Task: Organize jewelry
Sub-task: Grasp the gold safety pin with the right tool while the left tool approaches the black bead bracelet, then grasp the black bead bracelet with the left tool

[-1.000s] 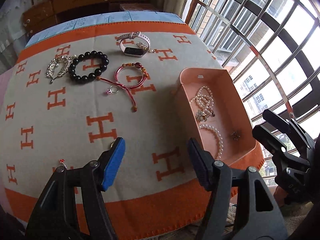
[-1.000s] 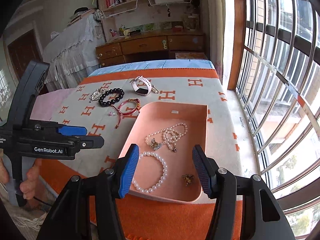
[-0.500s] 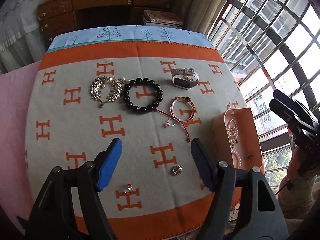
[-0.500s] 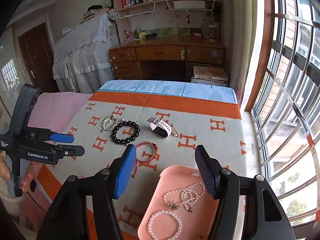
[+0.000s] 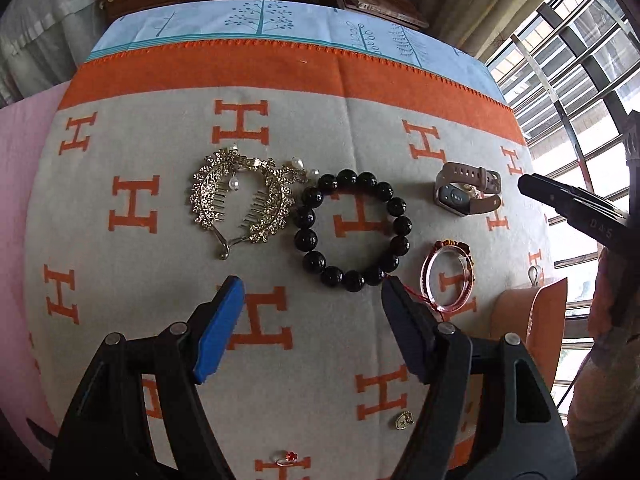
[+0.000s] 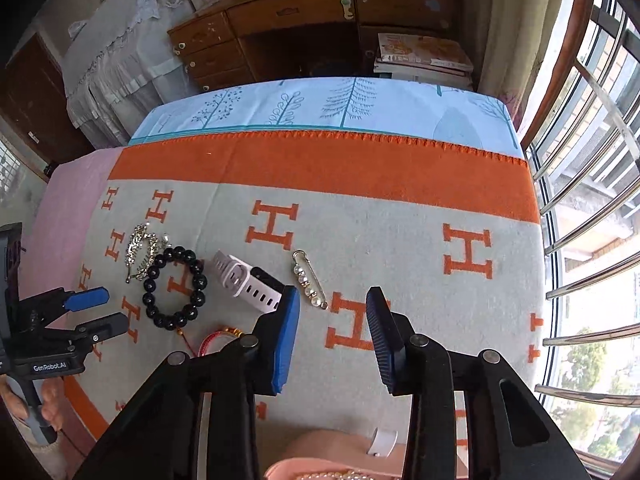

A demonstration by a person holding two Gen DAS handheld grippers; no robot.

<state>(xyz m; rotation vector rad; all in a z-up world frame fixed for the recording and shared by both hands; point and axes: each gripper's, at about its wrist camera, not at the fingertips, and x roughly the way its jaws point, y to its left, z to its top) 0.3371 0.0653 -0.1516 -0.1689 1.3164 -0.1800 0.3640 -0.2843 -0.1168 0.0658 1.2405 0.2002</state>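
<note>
On the H-patterned blanket [image 5: 160, 128] lie a gold hair comb [image 5: 240, 202], a black bead bracelet [image 5: 352, 230], a pink watch [image 5: 468, 194] and a red string bracelet [image 5: 448, 276]. My left gripper [image 5: 310, 328] is open and empty, just short of the black bracelet. My right gripper [image 6: 334, 336] is open and empty above the blanket, with the watch [image 6: 248, 286] and a pearl pin [image 6: 310, 290] ahead and to its left. The black bracelet [image 6: 176, 288] and the comb [image 6: 140, 250] lie farther left. The pink tray [image 6: 320, 460] with pearls sits under the right gripper.
A small gold charm [image 5: 402, 420] and a red-stone ring [image 5: 288, 457] lie near the blanket's front edge. The tray's corner [image 5: 536, 312] shows at right. A wooden desk [image 6: 320, 20] stands beyond the table and window bars [image 6: 592, 200] are at right.
Both grippers have moved forward and lower over the blanket. The left one has closed in on the black bracelet and comb. The right one has passed over the tray toward the watch and pin.
</note>
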